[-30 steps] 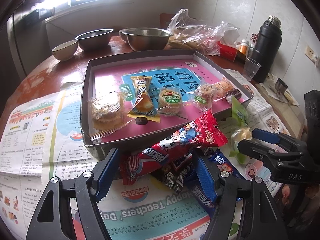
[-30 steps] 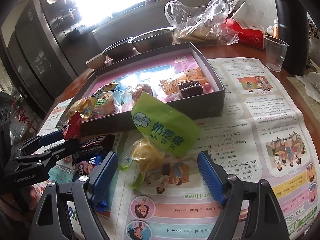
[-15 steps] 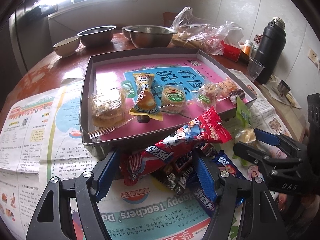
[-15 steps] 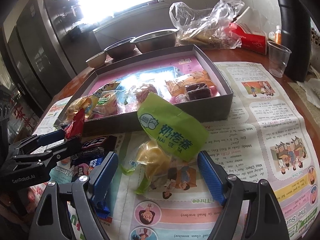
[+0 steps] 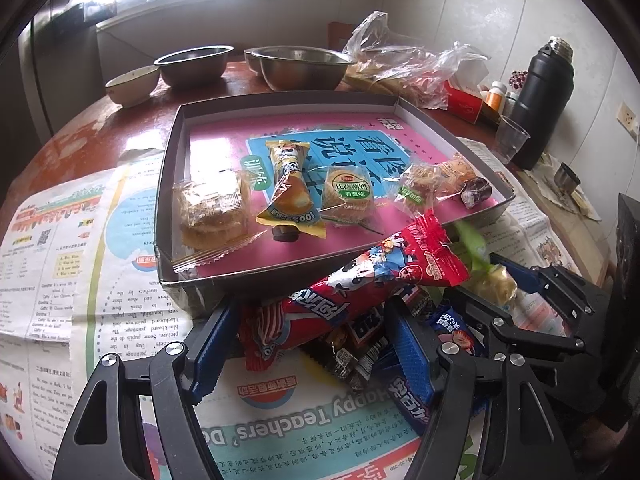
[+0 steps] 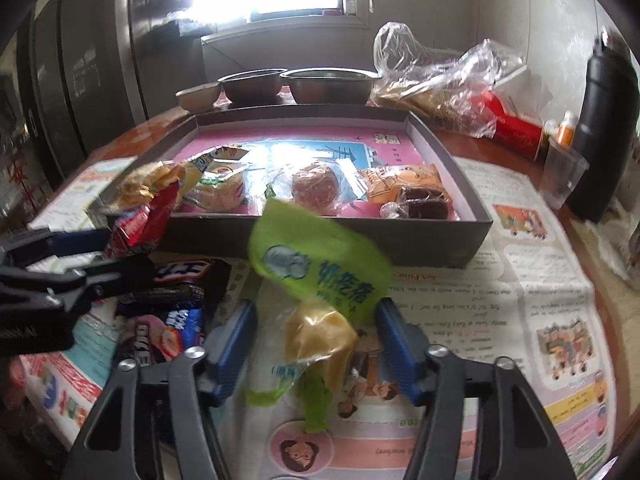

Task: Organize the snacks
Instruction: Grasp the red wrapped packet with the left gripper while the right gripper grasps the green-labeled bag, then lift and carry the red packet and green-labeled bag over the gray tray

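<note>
The grey tray sat on newspaper covering the red desk, its near wall directly ahead of both grippers. Inside the tray, the snacks lay in a row toward the near side; the far half of its pink floor was bare. Behind the tray stood two steel bowls, a small ceramic bowl and a plastic bag; a black flask and a clear cup stood at the right edge.

Legible print: "Happy Teachers' Day" upside down on the newspaper, "100%" on the yellow packet in the tray, and "NAI GE DA" partly blurred on the green packet.

The left gripper had its blue fingers spread wide on either side of the red panda-print packet, which rested on a pile of dark wrappers against the tray's near wall. Contact between the pads and the packet could not be confirmed.

The right gripper had its fingers parted around the green packet, whose yellow contents sat between them; the packet's top leaned toward the tray wall. The fingers were not closed on it.
</note>
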`<act>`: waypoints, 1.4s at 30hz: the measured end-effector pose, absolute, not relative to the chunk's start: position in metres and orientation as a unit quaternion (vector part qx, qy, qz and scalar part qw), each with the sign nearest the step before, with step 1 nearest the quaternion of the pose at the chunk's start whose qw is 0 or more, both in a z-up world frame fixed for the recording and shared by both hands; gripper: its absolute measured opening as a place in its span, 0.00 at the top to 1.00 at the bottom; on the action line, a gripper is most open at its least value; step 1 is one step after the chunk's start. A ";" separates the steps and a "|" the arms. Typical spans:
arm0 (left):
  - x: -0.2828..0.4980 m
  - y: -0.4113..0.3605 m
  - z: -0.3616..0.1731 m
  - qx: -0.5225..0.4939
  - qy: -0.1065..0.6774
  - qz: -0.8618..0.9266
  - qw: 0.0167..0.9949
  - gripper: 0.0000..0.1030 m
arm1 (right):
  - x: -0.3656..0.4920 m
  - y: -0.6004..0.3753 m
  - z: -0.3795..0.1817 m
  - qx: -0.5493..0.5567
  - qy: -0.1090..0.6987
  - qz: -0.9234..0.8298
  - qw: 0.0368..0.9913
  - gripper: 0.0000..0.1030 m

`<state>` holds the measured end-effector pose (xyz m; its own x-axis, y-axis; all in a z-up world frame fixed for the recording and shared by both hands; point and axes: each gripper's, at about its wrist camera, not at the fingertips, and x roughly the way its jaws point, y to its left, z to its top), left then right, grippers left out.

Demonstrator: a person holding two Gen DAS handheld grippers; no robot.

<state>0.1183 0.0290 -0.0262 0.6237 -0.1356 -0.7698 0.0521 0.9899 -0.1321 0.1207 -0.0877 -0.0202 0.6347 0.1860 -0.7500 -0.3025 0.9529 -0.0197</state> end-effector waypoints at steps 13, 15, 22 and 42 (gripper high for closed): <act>0.121 0.037 -0.034 -0.102 0.436 -0.062 0.892 0.28 | 0.117 -0.097 -0.018 -0.052 0.404 0.157 0.899 0.62; 0.121 0.038 -0.034 -0.108 0.435 -0.060 0.892 0.35 | 0.118 -0.097 -0.018 -0.052 0.404 0.157 0.900 0.62; 0.121 0.044 -0.033 -0.128 0.434 -0.071 0.889 0.74 | 0.118 -0.098 -0.018 -0.045 0.405 0.158 0.899 0.62; 0.108 0.044 -0.008 -0.123 0.408 -0.087 0.901 0.76 | 0.118 -0.111 -0.006 0.004 0.401 0.169 0.900 0.63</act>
